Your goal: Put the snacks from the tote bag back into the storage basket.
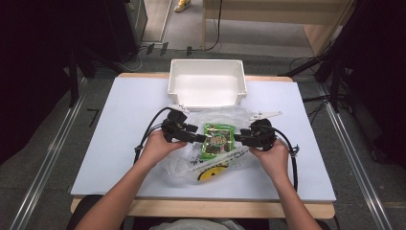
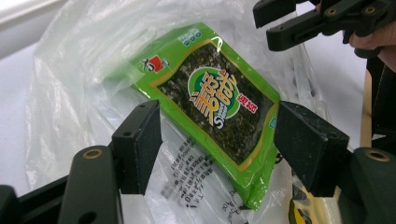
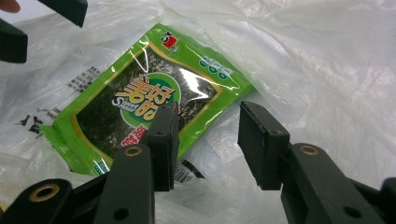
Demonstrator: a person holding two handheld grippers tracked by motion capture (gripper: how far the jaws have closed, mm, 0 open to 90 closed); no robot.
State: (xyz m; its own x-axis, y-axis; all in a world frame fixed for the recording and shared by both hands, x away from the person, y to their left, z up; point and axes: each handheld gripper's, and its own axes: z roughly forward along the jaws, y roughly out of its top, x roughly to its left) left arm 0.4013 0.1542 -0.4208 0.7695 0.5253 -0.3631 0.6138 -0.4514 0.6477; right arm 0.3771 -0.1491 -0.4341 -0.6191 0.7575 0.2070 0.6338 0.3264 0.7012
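Observation:
A green seaweed snack packet [image 1: 218, 139] [image 2: 210, 98] [image 3: 140, 98] lies on a crumpled clear plastic bag [image 1: 186, 165] [image 2: 84, 70] [image 3: 317, 60] in the middle of the white table. My left gripper [image 1: 200, 138] [image 2: 217, 114] comes in from the left and is open, one jaw on each side of the packet's near end without pressing it. My right gripper [image 1: 238, 138] [image 3: 208, 112] faces it from the right, also open, with its jaws over the packet's corner and the bag. Each gripper's tips appear at the top of the other's view.
A white plastic bin [image 1: 207, 84] stands at the table's far edge, just behind the bag. The white tabletop [image 1: 119, 143] spreads out to both sides. A yellow round print [image 1: 213, 173] shows on the bag near the front. Cables trail from both grippers.

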